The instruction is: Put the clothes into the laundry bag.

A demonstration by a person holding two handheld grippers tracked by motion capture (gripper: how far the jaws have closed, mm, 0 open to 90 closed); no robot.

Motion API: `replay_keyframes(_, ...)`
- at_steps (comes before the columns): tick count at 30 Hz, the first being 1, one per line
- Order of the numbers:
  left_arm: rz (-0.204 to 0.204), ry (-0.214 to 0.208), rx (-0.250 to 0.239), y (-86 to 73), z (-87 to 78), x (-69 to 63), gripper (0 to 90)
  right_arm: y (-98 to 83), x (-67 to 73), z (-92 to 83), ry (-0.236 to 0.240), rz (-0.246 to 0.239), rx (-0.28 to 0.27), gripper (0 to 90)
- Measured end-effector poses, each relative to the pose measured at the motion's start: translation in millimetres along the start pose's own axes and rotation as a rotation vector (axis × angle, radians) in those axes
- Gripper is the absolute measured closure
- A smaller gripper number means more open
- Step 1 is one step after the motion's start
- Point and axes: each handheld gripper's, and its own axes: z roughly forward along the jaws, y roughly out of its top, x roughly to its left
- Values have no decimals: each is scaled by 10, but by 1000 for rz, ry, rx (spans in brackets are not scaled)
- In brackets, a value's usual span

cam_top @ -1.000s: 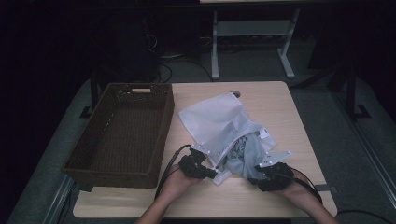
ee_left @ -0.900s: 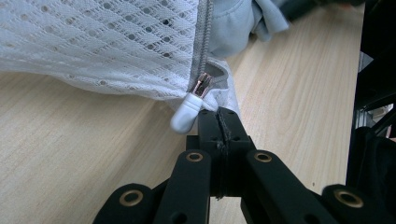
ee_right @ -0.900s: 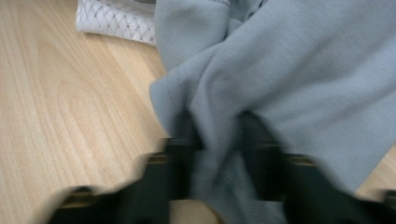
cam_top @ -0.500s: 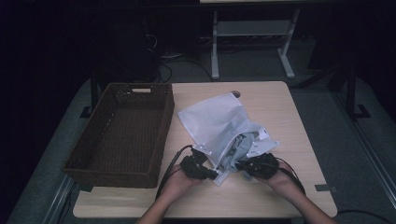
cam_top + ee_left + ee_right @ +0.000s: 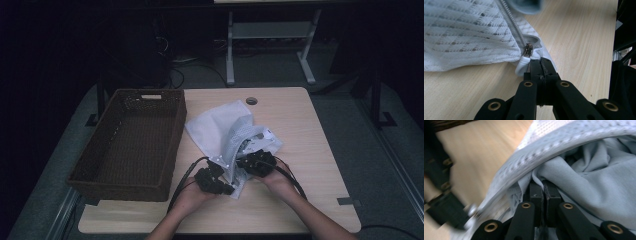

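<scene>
On the table (image 5: 300, 130), my left gripper (image 5: 541, 65) pinches the mesh bag's (image 5: 220, 127) corner; my right gripper (image 5: 543, 185), jaws just closed, clamps the garment (image 5: 586, 185) inside.

This looks like a lab or test room rather than a home. A single light wooden bench (image 5: 300, 130) with a cable hole (image 5: 251, 101) near its far edge stands on grey carpet (image 5: 345, 105). Beyond the far edge, in the dark, stand a white metal desk frame (image 5: 270, 45) and loose black cables (image 5: 175, 75) on the floor.
</scene>
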Motion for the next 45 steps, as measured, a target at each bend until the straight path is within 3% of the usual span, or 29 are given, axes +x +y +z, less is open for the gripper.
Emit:
replay_keyframes(10, 5, -14, 15, -4, 12, -6, 899, 227, -108, 307, -79, 27, -43, 868)
replay_keyframes(13, 10, -12, 17, -10, -2, 3, 898, 236, -159, 372, -83, 36, -59, 868)
replay_keyframes(15, 8, -9, 15, -14, -16, 14, 898, 221, -184, 364, -55, 37, -69, 856)
replay_keyframes(17, 3, -7, 11, -21, -26, 31, 897, 206, -197, 322, -20, 29, -71, 832)
replay_keyframes(21, -5, 0, 2, -23, -36, 42, 896, 152, -206, 151, 36, 11, -92, 651)
replay_keyframes(24, -9, 4, -3, -26, -47, 45, 896, 140, -214, -43, 49, -1, -108, 557)
replay_keyframes(28, -12, 5, -1, -31, -47, 46, 895, 115, -292, -335, 78, 32, -167, 500)
replay_keyframes(29, -13, 6, -2, -31, -46, 46, 895, 103, -329, -406, 73, 38, -174, 491)
replay_keyframes(31, -12, 7, -2, -31, -45, 47, 895, 71, -437, -506, 19, 36, -163, 479)
replay_keyframes(36, -14, 7, -1, -29, -44, 46, 895, -107, -927, -514, -100, 133, -126, 448)
replay_keyframes(41, -15, 5, 0, -31, -44, 51, 895, -304, -1242, -348, -143, 208, -70, 417)
replay_keyframes(45, -16, 4, 0, -32, -43, 51, 895, -402, -1382, -221, -114, 223, -69, 407)
